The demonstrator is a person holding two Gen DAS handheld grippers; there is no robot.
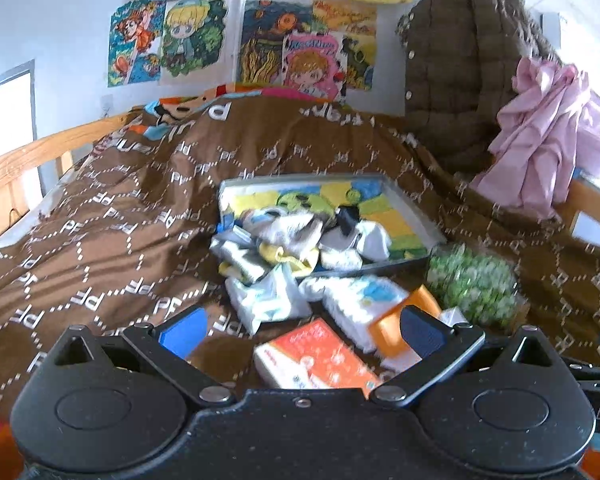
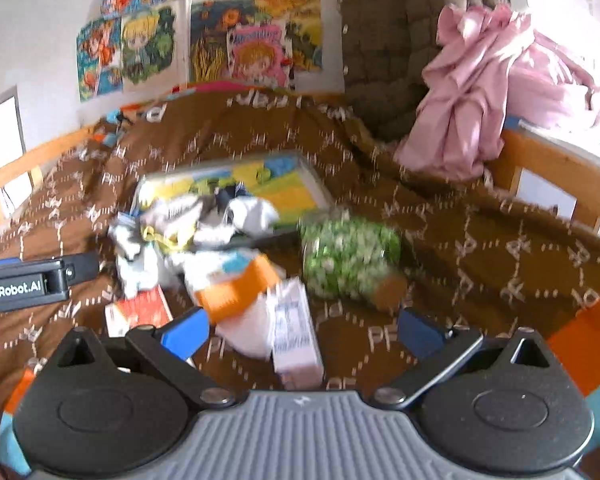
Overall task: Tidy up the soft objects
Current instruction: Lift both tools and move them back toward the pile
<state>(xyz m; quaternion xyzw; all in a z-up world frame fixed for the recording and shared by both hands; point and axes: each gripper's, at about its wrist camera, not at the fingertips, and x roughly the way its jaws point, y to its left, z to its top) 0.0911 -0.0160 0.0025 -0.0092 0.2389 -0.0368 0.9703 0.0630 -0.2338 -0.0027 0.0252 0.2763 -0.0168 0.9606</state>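
A shallow box (image 1: 414,210) (image 2: 312,188) with a cartoon-print bottom lies on the brown quilt, and a heap of socks (image 1: 300,240) (image 2: 204,220) spills over its near edge. In front of it lie white soft packs (image 1: 352,300), an orange-and-white tissue pack (image 1: 320,356) (image 2: 140,308), an orange-lidded item (image 2: 236,292), a small white carton (image 2: 296,328) and a green-and-white patterned bundle (image 1: 472,284) (image 2: 348,256). My left gripper (image 1: 300,332) is open just short of the tissue pack. My right gripper (image 2: 304,332) is open around the carton, holding nothing. The left gripper's body (image 2: 24,286) shows in the right wrist view.
The brown patterned quilt (image 1: 100,240) covers a wooden-framed bed (image 1: 28,156) (image 2: 548,164). A dark padded coat (image 1: 460,72) (image 2: 388,40) and pink cloth (image 1: 548,136) (image 2: 480,92) hang at the far right rail. Cartoon pictures (image 1: 244,40) cover the wall.
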